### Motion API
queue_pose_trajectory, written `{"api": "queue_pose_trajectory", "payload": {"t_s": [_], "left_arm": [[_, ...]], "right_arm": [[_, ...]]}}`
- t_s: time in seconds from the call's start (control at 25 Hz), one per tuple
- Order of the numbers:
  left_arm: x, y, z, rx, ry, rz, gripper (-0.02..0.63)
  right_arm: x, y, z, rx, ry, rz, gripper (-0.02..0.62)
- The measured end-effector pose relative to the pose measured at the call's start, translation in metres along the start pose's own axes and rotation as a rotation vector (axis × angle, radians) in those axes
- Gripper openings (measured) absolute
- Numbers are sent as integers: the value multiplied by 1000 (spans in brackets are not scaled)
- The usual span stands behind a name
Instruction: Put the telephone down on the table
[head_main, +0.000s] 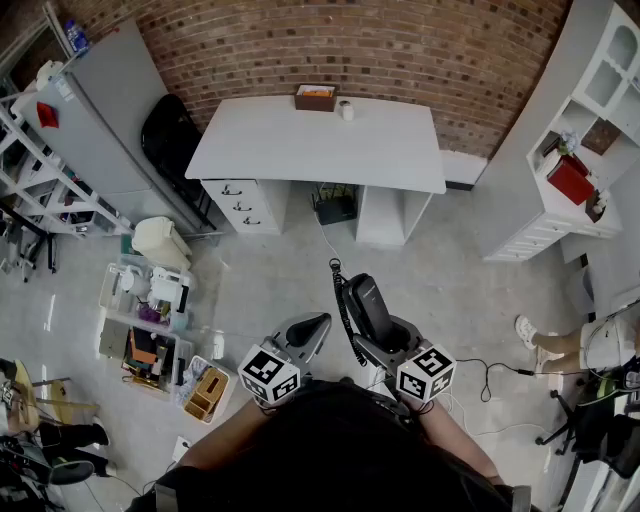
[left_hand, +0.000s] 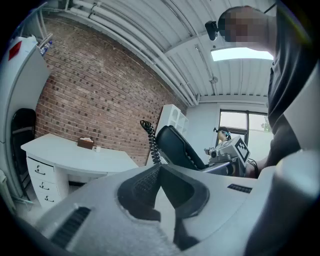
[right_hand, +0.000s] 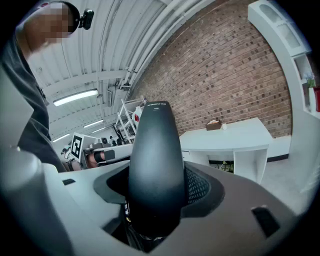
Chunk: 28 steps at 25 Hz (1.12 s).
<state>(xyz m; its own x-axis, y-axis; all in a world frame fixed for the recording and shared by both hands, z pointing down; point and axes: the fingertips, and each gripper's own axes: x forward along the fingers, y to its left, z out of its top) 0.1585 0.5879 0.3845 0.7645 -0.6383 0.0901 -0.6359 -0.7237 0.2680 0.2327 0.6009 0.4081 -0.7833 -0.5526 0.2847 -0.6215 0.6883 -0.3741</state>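
Bottom of the head view: the person (head_main: 340, 440), in a dark top, is seen from above, forearms reaching forward. A black-and-white marker cube is carried on each gripper.

Lower centre: the left gripper (head_main: 318, 322) is held over the floor. Its grey fingers (left_hand: 142, 187) are pressed together at the tips, and nothing is pinched between them.

Just to the right of it, not touching: the right gripper (head_main: 385, 335). Its fingers are clamped on the black plastic telephone handset (right_hand: 154, 150), which fills the centre of the right gripper view and stands up out of the grip. The handset is held in the air above the grey concrete floor (head_main: 450, 290) and has not been set on the bench. A black coiled cord (head_main: 343, 305) is seen along the handset's left side in the head view.

Left of the frame, on the floor: a clutter of bins and boxes (head_main: 150, 320).

Upper centre, well apart from the handset: a white bench with drawers (head_main: 320, 150), set against a red brick wall (head_main: 400, 50). On its far edge sits a small brown box (head_main: 315, 97), with a small white cup (head_main: 346, 110) just beside it on the right.

Right edge: a white shelving unit (head_main: 580, 130).
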Motion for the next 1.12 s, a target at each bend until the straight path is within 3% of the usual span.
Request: {"api": "queue_pose_trajectory", "payload": {"t_s": [0.36, 0.6, 1.12], "left_arm": [[-21, 18, -2, 1, -16, 17, 8], [-26, 43, 1, -8, -13, -23, 8], [-94, 180, 54, 16, -49, 7, 8]], "right_arm": [[21, 10, -9, 4, 23, -5, 270], [48, 13, -2, 16, 20, -26, 270], [185, 53, 40, 26, -6, -26, 270]]}}
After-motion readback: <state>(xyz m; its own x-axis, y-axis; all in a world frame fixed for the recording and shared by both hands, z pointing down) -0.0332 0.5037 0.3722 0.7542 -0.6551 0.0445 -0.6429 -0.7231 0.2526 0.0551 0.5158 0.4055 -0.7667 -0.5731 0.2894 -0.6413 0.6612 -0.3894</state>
